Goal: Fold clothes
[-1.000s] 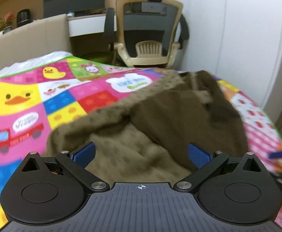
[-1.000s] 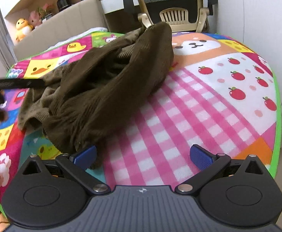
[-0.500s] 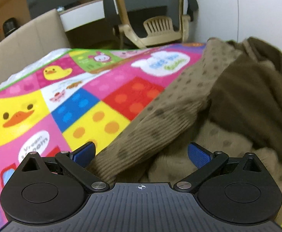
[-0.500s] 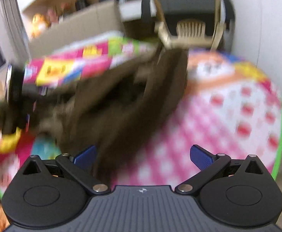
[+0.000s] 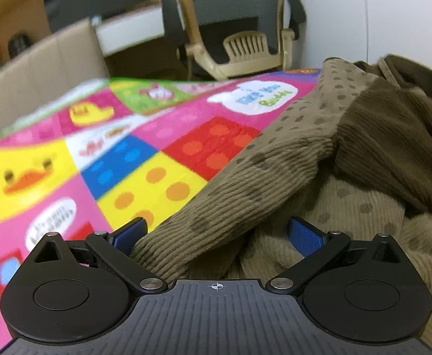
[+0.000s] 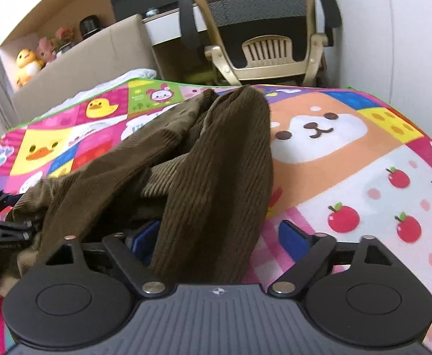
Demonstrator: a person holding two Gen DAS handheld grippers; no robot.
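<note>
A crumpled brown corduroy garment (image 5: 349, 159) with a lighter dotted lining lies on a colourful cartoon play mat (image 5: 103, 153). My left gripper (image 5: 217, 233) is open, its jaws on either side of a dotted sleeve-like fold (image 5: 245, 189) that runs between the blue pads. My right gripper (image 6: 220, 236) is open around a dark brown ridge of the same garment (image 6: 210, 171), which rises between its blue pads. The left gripper (image 6: 0, 219) shows at the left edge of the right wrist view, at the garment's far end.
The mat (image 6: 349, 159) covers a raised surface with a green border. A beige office chair (image 6: 263, 29) stands behind it by a white wall. A beige headboard (image 6: 82, 62) and soft toys (image 6: 26, 65) are at the back left.
Both grippers have moved in close to the garment. Folds of cloth now lie between the open jaws of each; a second ago the cloth lay ahead of them.
</note>
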